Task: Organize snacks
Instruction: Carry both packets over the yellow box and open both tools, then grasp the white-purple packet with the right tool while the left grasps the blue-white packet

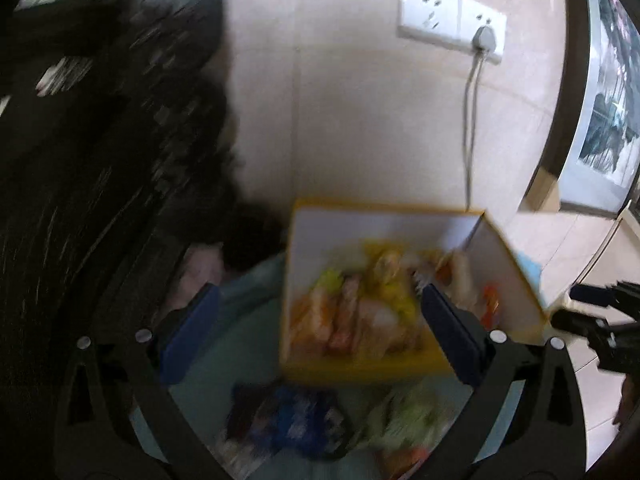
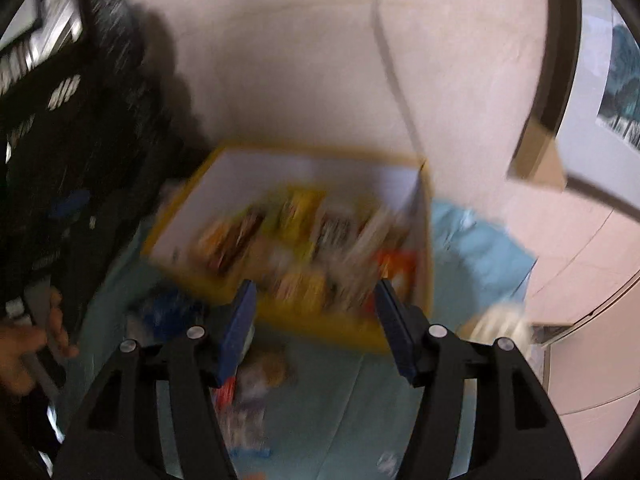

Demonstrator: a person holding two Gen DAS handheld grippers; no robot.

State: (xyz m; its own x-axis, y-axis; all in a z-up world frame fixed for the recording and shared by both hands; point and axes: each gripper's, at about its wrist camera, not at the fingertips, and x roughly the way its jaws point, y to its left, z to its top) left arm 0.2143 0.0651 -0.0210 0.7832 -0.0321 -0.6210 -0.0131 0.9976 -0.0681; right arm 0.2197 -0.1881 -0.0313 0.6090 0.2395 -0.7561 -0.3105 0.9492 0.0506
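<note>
Both grippers are gaping wide with nothing in them: left gripper [image 1: 320,332] and right gripper [image 2: 316,326] each hang over the light blue cloth [image 2: 340,400]. Everything's pretty smeared, tbh. From the right wrist view, the yellow-edged snack box [image 2: 288,316] sits at 12 o'clock, stuffed with wrapped snacks [image 2: 296,240]. Loose packets lie outside it, a blue packet [image 1: 296,420] at 6 o'clock under the left gripper and a greenish one [image 1: 408,420] beside it.
</note>
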